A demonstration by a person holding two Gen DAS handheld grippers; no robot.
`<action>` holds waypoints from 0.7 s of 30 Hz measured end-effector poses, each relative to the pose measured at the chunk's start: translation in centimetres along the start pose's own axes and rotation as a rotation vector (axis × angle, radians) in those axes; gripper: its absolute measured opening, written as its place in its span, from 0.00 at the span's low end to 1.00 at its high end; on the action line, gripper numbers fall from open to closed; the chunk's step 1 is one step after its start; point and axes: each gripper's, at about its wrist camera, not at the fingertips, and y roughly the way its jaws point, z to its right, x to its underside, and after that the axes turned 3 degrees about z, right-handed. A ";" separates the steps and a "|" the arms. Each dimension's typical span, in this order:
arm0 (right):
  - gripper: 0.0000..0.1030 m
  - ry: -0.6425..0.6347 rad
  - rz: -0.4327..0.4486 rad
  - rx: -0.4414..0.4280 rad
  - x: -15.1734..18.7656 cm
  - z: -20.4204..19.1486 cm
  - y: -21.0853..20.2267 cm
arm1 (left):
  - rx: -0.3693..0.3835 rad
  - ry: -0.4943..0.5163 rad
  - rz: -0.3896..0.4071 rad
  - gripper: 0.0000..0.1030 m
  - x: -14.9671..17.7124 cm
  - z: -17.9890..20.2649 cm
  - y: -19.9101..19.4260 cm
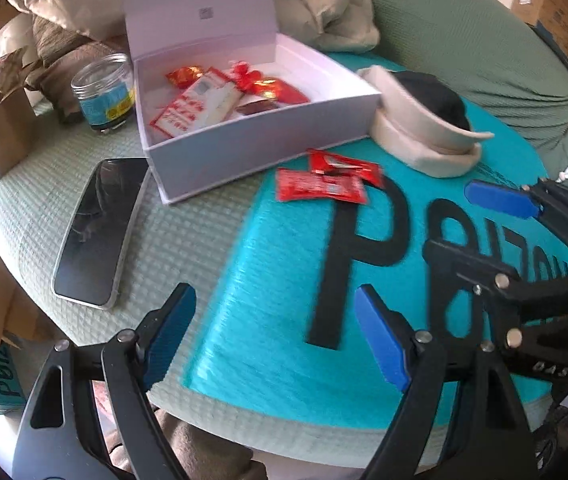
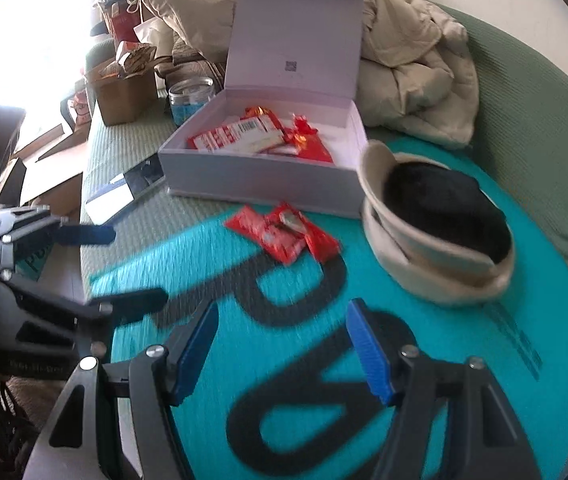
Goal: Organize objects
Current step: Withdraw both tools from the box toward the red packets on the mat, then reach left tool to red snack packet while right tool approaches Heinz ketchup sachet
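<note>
A white open box [image 1: 268, 148] [image 2: 260, 184] with its lid up holds several red snack packets [image 1: 220, 100] [image 2: 260, 136]. Two red packets [image 1: 328, 178] [image 2: 284, 236] lie on the teal mat just in front of the box. My left gripper [image 1: 272, 336] is open and empty, low over the mat, short of the packets; it also shows in the right wrist view [image 2: 124, 268]. My right gripper [image 2: 284, 352] is open and empty, near the packets; it also shows in the left wrist view [image 1: 472, 236].
A beige and black hat [image 1: 428, 124] [image 2: 440, 224] lies right of the box. A phone [image 1: 96, 232] [image 2: 128, 192] lies left of it. A clear jar [image 1: 104, 92] [image 2: 192, 96] and a brown paper box [image 1: 0, 128] [image 2: 124, 88] stand behind. Bedding is piled at the back.
</note>
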 end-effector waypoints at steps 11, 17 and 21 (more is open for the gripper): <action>0.64 0.019 -0.054 0.014 -4.5 -0.5 7.0 | 0.040 0.058 -0.029 0.78 -2.9 -2.6 2.4; 0.63 0.038 -0.137 -0.004 -5.0 1.0 10.3 | 0.079 0.131 -0.058 0.78 -4.0 -1.3 3.7; 0.61 0.062 -0.155 -0.030 -5.0 2.0 11.8 | 0.096 0.172 -0.070 0.78 -4.8 -0.6 4.4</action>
